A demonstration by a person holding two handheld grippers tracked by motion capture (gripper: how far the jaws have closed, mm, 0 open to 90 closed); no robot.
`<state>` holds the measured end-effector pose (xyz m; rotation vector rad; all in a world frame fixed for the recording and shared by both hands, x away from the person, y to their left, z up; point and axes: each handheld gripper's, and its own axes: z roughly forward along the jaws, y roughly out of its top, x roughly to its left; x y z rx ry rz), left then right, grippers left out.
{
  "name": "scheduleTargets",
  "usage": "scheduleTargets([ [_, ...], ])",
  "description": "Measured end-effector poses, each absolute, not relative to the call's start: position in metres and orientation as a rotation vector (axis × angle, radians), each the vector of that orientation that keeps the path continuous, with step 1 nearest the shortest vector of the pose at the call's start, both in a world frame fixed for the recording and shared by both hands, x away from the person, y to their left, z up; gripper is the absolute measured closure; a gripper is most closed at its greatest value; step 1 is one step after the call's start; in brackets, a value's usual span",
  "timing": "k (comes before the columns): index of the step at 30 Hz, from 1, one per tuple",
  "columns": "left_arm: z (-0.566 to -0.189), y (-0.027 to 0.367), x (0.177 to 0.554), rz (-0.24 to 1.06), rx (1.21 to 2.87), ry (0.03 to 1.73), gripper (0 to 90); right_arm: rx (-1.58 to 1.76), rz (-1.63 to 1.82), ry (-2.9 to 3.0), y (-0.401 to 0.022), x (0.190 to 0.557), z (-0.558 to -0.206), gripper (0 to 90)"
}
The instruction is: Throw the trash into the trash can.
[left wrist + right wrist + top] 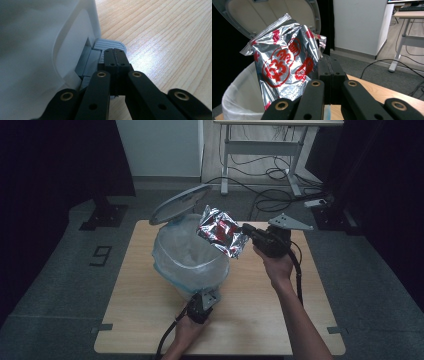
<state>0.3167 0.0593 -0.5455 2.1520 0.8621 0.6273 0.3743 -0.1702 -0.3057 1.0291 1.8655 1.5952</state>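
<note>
A white pedal bin (192, 265) with a clear liner stands on the wooden table (145, 320), its grey lid (179, 203) tipped up and open. My left gripper (204, 301) is at the bin's near foot. Its jaws are shut with nothing between them, and the tips (115, 53) rest on the grey ribbed pedal (110, 46). My right gripper (246, 230) is shut on the edge of a crumpled silver foil bag (221, 231) with red print. The foil bag (284, 67) hangs above the right side of the lined bin mouth (237, 100), in front of the raised lid (274, 12).
Bare table lies to the right of the bin and along the near edge. Beyond the far edge, a white desk frame (260, 150), loose cables (270, 195) and a power strip (317, 202) are on the grey floor. Dark curtains hang on both sides.
</note>
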Motion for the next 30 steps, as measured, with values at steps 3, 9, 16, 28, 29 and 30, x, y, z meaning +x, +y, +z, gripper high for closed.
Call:
scheduleTargets([
  [3,-0.546,0.059,0.317,0.627,2.152,0.862,90.0,1.021,1.599,1.873,-0.165,0.375,-0.304,89.8],
  [9,-0.545,0.059,0.317,0.627,2.152,0.862,90.0,1.011,1.593,1.88,-0.157,0.378,-0.303,89.9],
  [16,-0.545,0.059,0.317,0.628,2.152,0.862,90.0,1.02,1.594,1.886,-0.151,0.383,-0.306,89.9],
  [28,-0.546,0.059,0.316,0.629,2.153,0.859,90.0,1.007,1.594,1.901,-0.133,0.39,-0.305,89.8],
  [29,-0.546,0.059,0.316,0.629,2.153,0.859,90.0,1.005,1.592,1.904,-0.13,0.391,-0.305,89.8],
  [30,-0.546,0.059,0.316,0.629,2.153,0.858,90.0,1.005,1.592,1.906,-0.128,0.392,-0.305,89.8],
])
